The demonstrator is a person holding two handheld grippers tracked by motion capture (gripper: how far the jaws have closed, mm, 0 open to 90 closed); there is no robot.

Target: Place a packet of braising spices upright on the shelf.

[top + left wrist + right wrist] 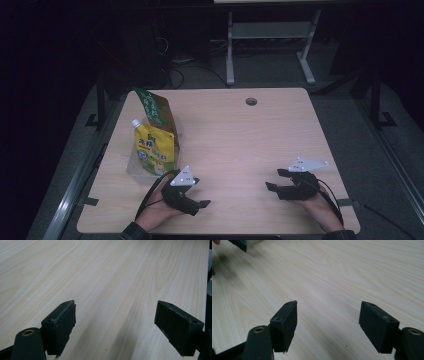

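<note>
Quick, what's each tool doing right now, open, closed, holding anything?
Left tool: open, holding nothing, bare table between its jaws.
Right tool: open, holding nothing, over bare table too.

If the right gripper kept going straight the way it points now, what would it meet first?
Probably the left gripper: the right gripper, jaws open, points leftward across bare table toward it. Depth is unclear; it could graze the tabletop first.

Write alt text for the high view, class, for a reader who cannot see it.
A person's hands rest on a pale wooden table, each holding a black tool with open jaws: left tool, right tool. At the table's left stand a yellow spouted pouch and a green packet behind it, apart from both tools.
</note>
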